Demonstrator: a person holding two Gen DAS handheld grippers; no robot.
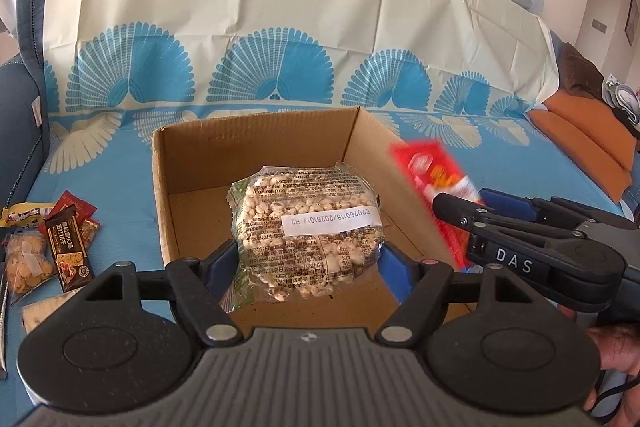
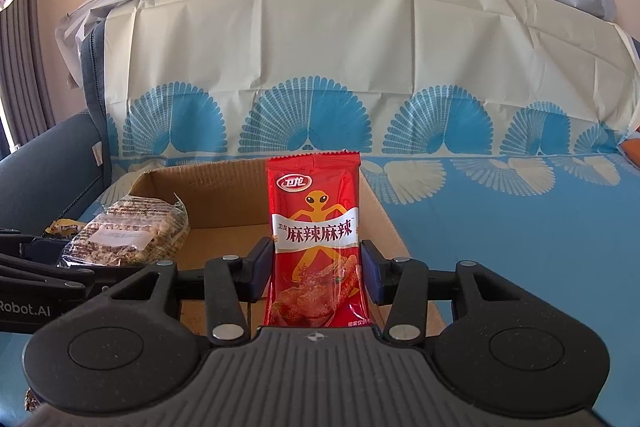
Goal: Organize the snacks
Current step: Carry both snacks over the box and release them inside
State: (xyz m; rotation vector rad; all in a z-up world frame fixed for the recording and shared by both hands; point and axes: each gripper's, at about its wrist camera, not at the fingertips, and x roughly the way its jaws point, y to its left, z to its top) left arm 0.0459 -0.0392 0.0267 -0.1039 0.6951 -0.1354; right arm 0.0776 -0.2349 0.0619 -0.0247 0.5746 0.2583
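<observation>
My left gripper (image 1: 306, 259) is shut on a clear puffed-grain snack pack (image 1: 306, 227) and holds it over the open cardboard box (image 1: 256, 135). My right gripper (image 2: 318, 267) is shut on a red spicy snack packet (image 2: 316, 243), upright, over the box's right side (image 2: 224, 187). In the left wrist view the right gripper (image 1: 460, 211) comes in from the right with the red packet (image 1: 432, 175) above the box wall. In the right wrist view the grain pack (image 2: 128, 235) and the left gripper show at the left. The box floor looks bare.
Several loose snacks (image 1: 48, 235) lie on the blue patterned cloth (image 1: 100, 155) left of the box: a dark bar, a cookie bag, small red and yellow packets. A sofa back draped in cream cloth (image 2: 340, 39) rises behind. An orange cushion (image 1: 580, 131) lies at the right.
</observation>
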